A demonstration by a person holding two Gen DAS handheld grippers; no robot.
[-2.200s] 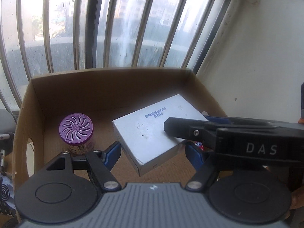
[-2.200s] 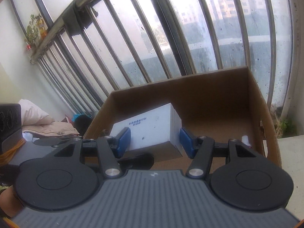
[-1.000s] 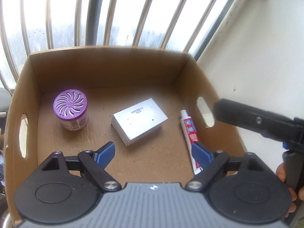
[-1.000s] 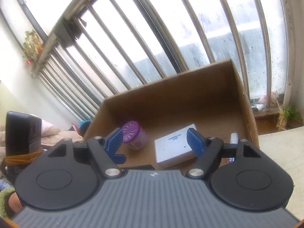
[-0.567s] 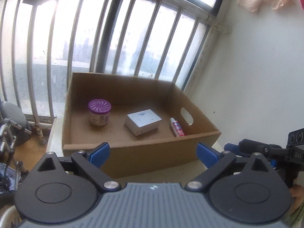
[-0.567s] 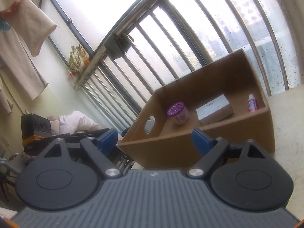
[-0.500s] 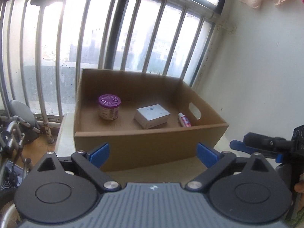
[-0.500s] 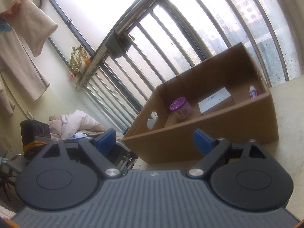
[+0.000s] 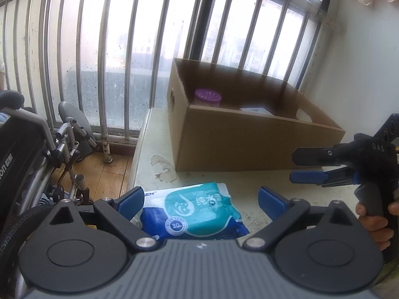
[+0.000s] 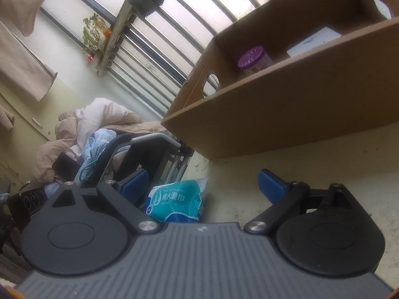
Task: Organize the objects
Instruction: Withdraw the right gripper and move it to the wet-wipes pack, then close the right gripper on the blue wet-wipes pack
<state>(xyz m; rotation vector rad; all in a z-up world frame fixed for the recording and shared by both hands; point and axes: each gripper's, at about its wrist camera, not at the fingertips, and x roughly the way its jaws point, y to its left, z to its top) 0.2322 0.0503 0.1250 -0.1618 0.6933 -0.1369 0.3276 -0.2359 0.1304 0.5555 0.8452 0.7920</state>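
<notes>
On the desk (image 9: 274, 182), in front of the box (image 9: 249, 144), lay a pack of wet wipes (image 9: 192, 211), flat, close to the desk's left edge and well apart from the box wall. Inside the box stood a purple-lidded jar (image 9: 208, 97) and, beside it, a white carton (image 9: 256, 111); the wipes were the one thing left outside that either view showed. The left hand-held gripper (image 9: 200, 198) hung just over the pack with its fingers spread wide and gripping nothing: the pack lay between and slightly below the blue pads, nearer the left pad (image 9: 131, 198), with a clear gap to the right one, so no pad pressed on it. The pack's long axis ran roughly away from this gripper toward the box, slightly slanted, so the fingers straddled its short width. The right hand-held gripper (image 10: 202, 183) was empty too, its jaws opening with nothing between them; from its view the wipes (image 10: 177, 201) sat low and to the left, near its left pad, and in the left view it (image 9: 309, 167) stood off to the right, beside the box's near wall and clear of the pack. By my reading the left hand was the nearer and better lined up; the next move would likely be to sink a little and close across the pack's width.
</notes>
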